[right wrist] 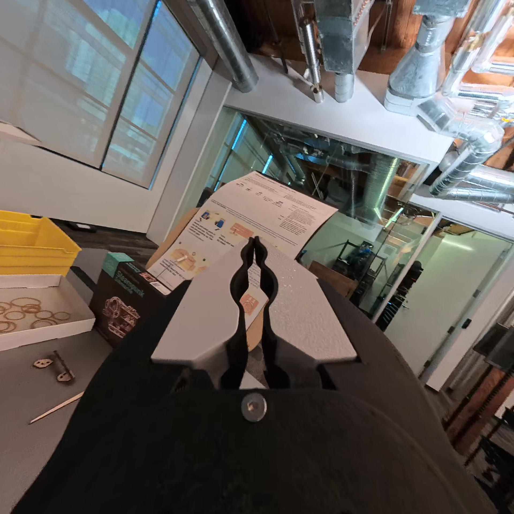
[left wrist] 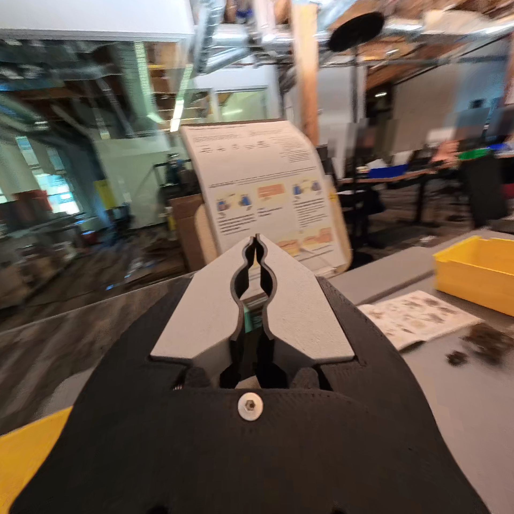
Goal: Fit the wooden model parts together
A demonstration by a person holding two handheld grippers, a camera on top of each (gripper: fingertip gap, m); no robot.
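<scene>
My left gripper [left wrist: 255, 238] is shut and empty, raised above the grey table and pointing at an upright instruction sheet [left wrist: 264, 192]. Blurred dark wooden parts [left wrist: 484, 345] lie on the table to its right, beside a printed parts sheet [left wrist: 417, 317]. My right gripper [right wrist: 254, 241] is shut and empty, tilted upward toward the same instruction sheet [right wrist: 250, 222]. To its lower left, two small wooden parts joined by a rod [right wrist: 55, 365] and a thin wooden stick [right wrist: 55, 407] lie on the table. A white tray [right wrist: 47, 331] holds several wooden rings [right wrist: 27, 311].
A yellow bin [left wrist: 478, 274] stands at the right in the left wrist view; another yellow bin [right wrist: 33, 247] stands at the left in the right wrist view. A dark model kit box [right wrist: 125, 300] stands before the instruction sheet. Desks and glass walls lie beyond. Tip to tip, the grippers are about 35 cm apart.
</scene>
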